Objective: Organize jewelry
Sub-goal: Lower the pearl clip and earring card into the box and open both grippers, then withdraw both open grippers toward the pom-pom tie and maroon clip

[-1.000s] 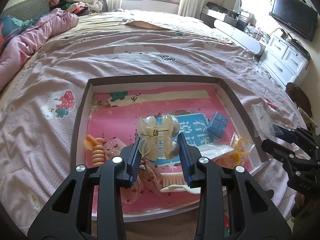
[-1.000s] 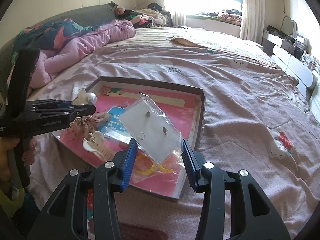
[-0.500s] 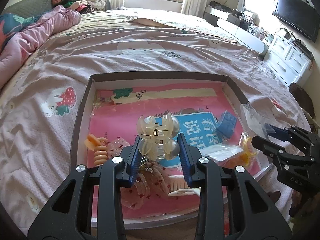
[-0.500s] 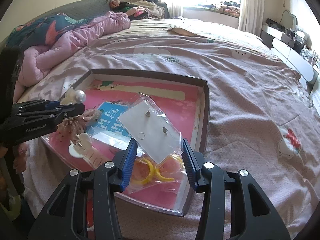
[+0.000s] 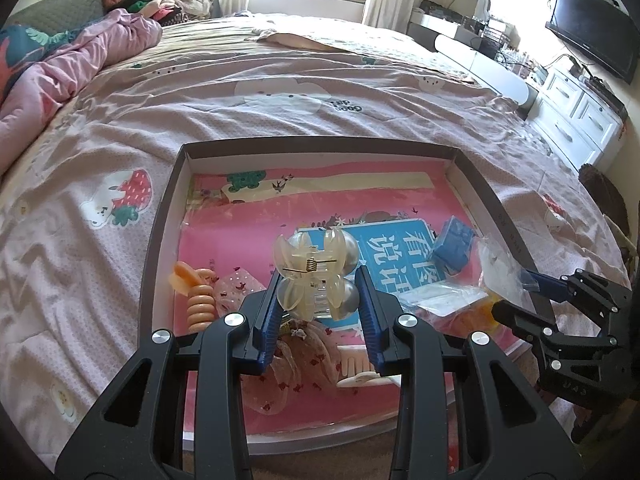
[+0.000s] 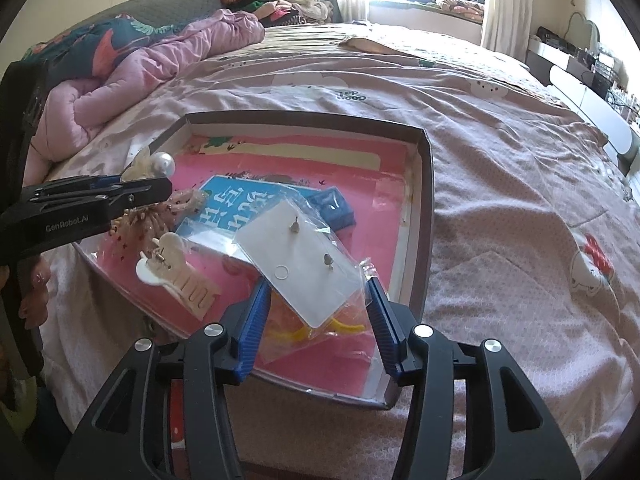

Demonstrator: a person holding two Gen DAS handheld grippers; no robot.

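Observation:
A shallow dark-rimmed box (image 5: 160, 216) with a pink lining lies on the bed; it also shows in the right wrist view (image 6: 427, 184). My left gripper (image 5: 318, 288) is shut on a cream pearl hair claw (image 5: 312, 268) and holds it above the box's near part. My right gripper (image 6: 318, 294) is shut on a clear bag with an earring card (image 6: 304, 260), held over the box's near right corner. In the box lie a blue card (image 6: 236, 208), a small blue box (image 5: 454, 246), an orange spiral tie (image 5: 198, 300), a pink bow (image 5: 296, 356), a white hair claw (image 6: 176, 276) and yellow rings (image 6: 300, 334).
The pink bedspread (image 5: 280, 92) stretches beyond the box. A bunched pink quilt (image 6: 160, 64) lies at the far left. White drawers (image 5: 580, 120) and a TV (image 5: 592, 28) stand to the right of the bed.
Both grippers have moved forward over the box with their loads. The earring bag now hangs further inside the box's right side. Both grips are unchanged.

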